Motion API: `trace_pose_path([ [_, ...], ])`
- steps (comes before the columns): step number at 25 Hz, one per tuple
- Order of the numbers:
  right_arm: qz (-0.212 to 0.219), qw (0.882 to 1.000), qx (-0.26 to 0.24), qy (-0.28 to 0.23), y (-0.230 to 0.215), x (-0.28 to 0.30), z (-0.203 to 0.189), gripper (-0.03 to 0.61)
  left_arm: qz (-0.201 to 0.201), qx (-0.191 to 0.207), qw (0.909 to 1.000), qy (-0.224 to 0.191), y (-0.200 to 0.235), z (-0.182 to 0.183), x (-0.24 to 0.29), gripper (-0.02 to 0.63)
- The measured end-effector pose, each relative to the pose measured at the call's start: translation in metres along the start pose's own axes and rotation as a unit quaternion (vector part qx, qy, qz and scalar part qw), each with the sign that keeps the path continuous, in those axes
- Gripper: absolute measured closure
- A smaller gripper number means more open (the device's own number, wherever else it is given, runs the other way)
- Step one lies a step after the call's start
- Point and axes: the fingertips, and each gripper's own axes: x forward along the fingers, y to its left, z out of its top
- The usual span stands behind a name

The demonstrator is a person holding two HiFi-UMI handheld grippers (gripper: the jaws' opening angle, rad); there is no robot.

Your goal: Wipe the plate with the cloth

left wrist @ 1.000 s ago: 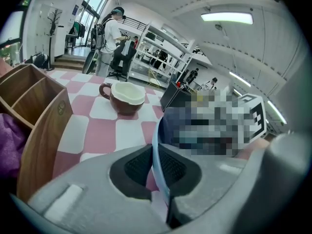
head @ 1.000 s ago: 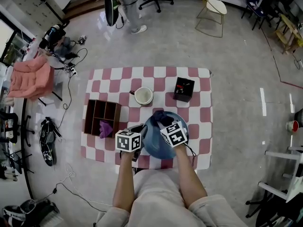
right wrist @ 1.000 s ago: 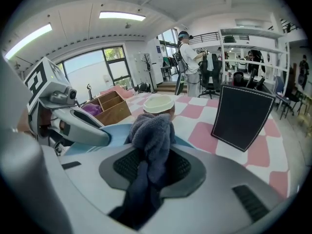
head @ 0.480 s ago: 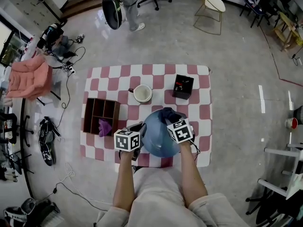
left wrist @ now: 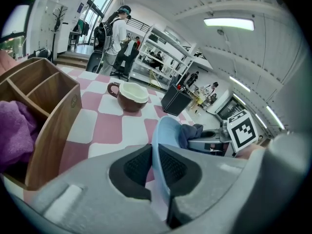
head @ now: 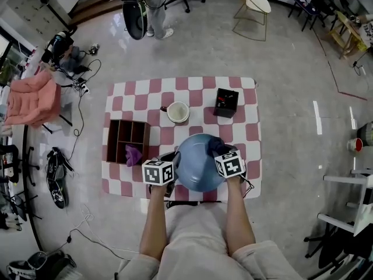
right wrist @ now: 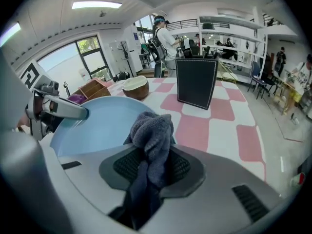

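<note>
Left gripper (left wrist: 155, 167): my jaws are clamped on the rim of the light blue plate (left wrist: 164, 133), which runs edge-on between the pads.
Right gripper (right wrist: 151, 168): my jaws are closed on the dark blue cloth (right wrist: 152, 129), bunched up just ahead of them.
Plate: between my two grippers, its hollow face toward the right one.
Cloth: touching the plate's rim on my right gripper's side.
Beyond both grippers: a mug (head: 178, 112) and a black box (head: 225, 102) on the checked table (head: 250, 127).
Left of my left gripper: a wooden organizer (head: 125, 134).
</note>
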Motion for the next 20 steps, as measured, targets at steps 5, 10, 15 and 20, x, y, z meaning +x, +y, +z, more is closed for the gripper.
trace_pose_path([
  [5, -0.014, 1.0, 0.014, 0.018, 0.001, -0.01, -0.027, 0.456, -0.004, -0.004, 1.0, 0.002, 0.004, -0.006, -0.003, 0.586],
  [10, -0.022, 0.999, 0.005, 0.035, 0.008, -0.021, -0.045, 0.456, -0.008, 0.003, 1.0, 0.003, 0.004, -0.009, -0.003, 0.586],
  [15, -0.004, 0.994, -0.077, 0.072, 0.02, -0.028, -0.061, 0.456, -0.013, 0.001, 0.9999, 0.011, 0.011, -0.017, 0.0, 0.586],
  [20, 0.017, 0.991, -0.092, 0.1, 0.036, -0.038, -0.08, 0.456, -0.023, 0.01, 0.9996, 0.011, 0.013, -0.018, 0.002, 0.587],
])
